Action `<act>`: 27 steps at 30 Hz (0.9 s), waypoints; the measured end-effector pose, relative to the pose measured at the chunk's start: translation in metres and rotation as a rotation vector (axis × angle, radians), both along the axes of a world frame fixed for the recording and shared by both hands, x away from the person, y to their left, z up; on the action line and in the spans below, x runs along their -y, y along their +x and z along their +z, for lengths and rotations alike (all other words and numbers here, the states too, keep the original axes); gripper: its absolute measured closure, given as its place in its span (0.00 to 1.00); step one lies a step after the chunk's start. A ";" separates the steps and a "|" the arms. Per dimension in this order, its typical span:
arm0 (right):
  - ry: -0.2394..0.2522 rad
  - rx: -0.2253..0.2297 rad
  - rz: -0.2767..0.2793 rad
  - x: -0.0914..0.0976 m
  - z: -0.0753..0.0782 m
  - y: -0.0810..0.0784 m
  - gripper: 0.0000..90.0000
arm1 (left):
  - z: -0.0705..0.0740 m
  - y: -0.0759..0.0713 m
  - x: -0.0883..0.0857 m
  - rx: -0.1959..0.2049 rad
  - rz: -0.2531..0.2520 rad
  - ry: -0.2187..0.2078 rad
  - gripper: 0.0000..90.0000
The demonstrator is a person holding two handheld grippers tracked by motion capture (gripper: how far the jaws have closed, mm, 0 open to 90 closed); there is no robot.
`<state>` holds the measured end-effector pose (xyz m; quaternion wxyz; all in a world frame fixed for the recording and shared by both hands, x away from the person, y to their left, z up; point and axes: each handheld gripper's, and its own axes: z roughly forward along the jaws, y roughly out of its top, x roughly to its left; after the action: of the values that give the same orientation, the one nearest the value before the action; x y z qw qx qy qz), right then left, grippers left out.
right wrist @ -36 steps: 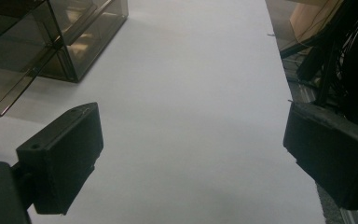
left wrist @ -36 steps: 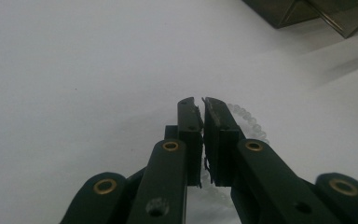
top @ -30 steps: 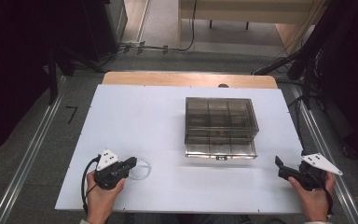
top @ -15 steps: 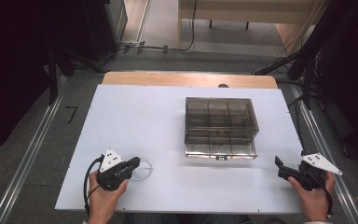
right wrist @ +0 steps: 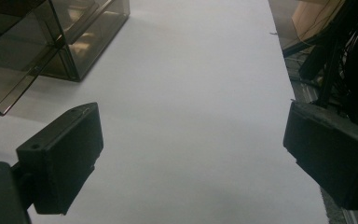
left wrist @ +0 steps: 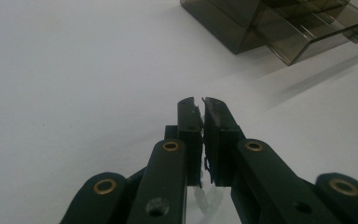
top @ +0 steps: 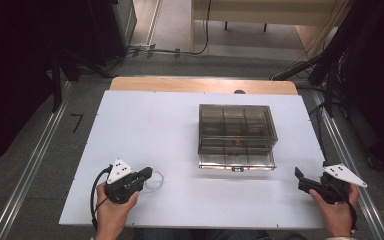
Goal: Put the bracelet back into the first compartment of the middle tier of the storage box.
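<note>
Presently, left tongs (top: 149, 175): lower left of the high view, jaws clenched on a small clear ring (top: 156, 180) that lies against the white counter (top: 145, 130); in the left gripper view the pads (left wrist: 189, 122) meet with a clear sliver (left wrist: 208, 198) showing below them.
Right tongs (top: 300, 180): lower right of the high view, near the counter's edge, jaws released and wide apart, nothing between them.
Drawer box (top: 236, 132): smoky, see-through, right of centre; its lowest drawer (top: 236, 160) pulled partly out toward the bottom of the frame.
Ring and box: well apart.
Hands: one (top: 111, 210) at each lower corner, the other (top: 336, 210) at right.
</note>
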<state>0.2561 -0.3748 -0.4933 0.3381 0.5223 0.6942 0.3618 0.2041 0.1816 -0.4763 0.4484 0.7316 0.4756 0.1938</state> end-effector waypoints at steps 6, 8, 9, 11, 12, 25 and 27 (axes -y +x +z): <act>-0.001 0.000 -0.002 0.000 0.000 0.000 0.04 | 0.002 -0.001 0.002 0.003 -0.008 -0.011 0.96; -0.002 0.001 0.000 0.001 0.000 0.000 0.04 | 0.002 -0.001 0.003 0.003 -0.010 -0.013 0.96; 0.000 0.000 0.000 0.000 0.000 0.000 0.04 | 0.003 -0.001 0.004 0.001 -0.011 -0.014 0.96; 0.002 -0.002 -0.001 0.000 0.000 0.000 0.04 | 0.003 -0.001 0.005 0.003 -0.016 -0.020 0.96; 0.003 -0.003 -0.002 0.001 0.000 0.000 0.04 | 0.004 -0.001 0.006 0.002 -0.018 -0.022 0.96; 0.002 -0.002 0.000 0.001 0.000 0.000 0.04 | 0.012 0.004 0.024 0.011 -0.060 -0.032 0.96; 0.003 -0.003 0.000 0.001 0.000 0.000 0.04 | 0.014 0.005 0.027 0.015 -0.065 -0.034 0.96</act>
<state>0.2563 -0.3762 -0.4934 0.3364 0.5235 0.6942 0.3618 0.2088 0.1551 -0.4624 0.4706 0.7372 0.4515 0.1766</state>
